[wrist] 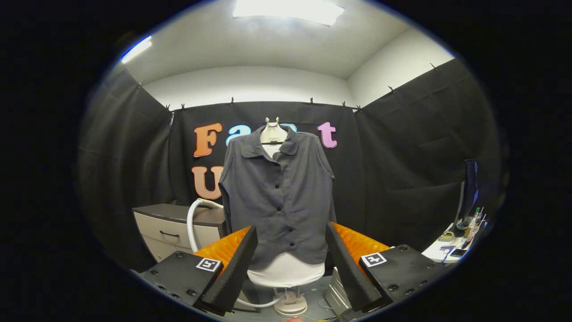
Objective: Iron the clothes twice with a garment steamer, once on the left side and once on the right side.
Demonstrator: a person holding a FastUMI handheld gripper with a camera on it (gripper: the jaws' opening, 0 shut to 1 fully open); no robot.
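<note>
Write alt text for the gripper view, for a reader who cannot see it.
A dark grey button-up shirt hangs on a white dress-form stand, straight beyond the open gripper, whose fingers hold nothing. A white hose curves up beside a grey drawer cabinet to the shirt's left.

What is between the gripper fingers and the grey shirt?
Nothing. In the gripper view the open gripper holds nothing, and the stretch to the grey shirt on its mannequin stand beyond is bare.
</note>
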